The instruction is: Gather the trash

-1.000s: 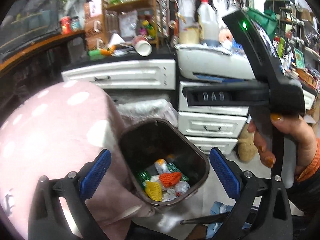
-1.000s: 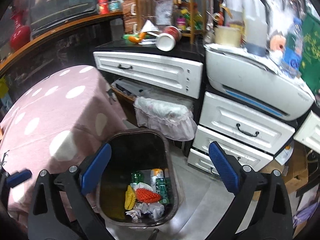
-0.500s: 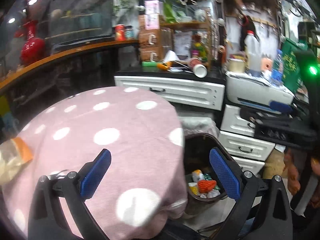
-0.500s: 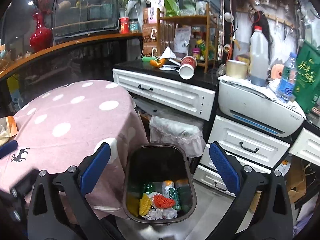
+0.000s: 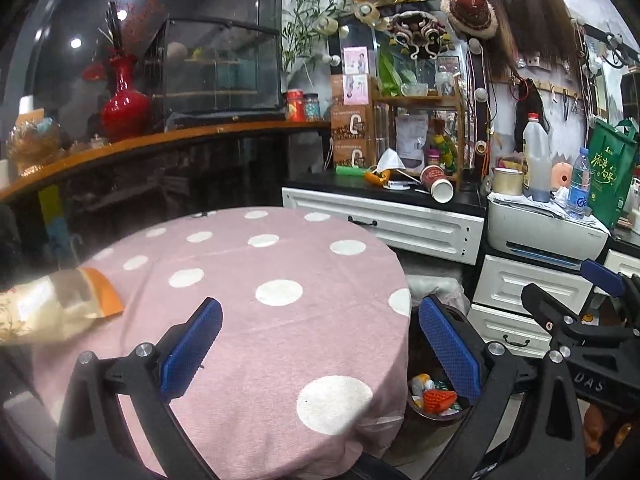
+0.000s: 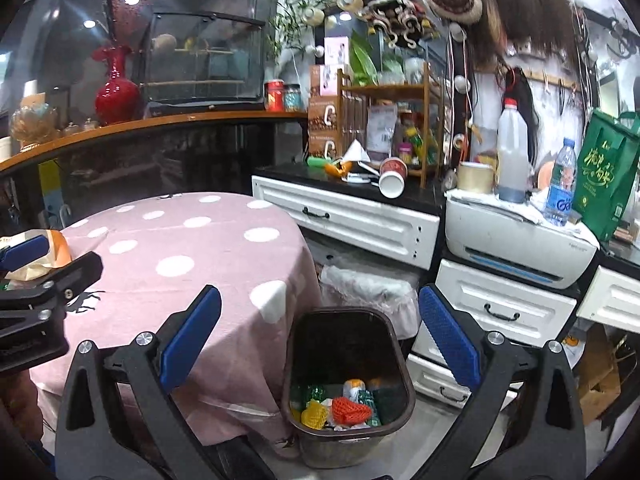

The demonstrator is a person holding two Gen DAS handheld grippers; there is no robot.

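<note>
While both tongs gape empty: one wrapper (image 5: 56,306) on table (image 5: 256,320), one trash bin (image 6: 348,380) alongside.

Two forward wrist views, both over table (image 5: 280,272) and bin (image 6: 348,364)

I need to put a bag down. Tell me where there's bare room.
The pink dotted tablecloth is bare from the crinkly wrapper at its left edge across to the bin side. Crowded: the black countertop behind, and the printer top with bottles.
</note>
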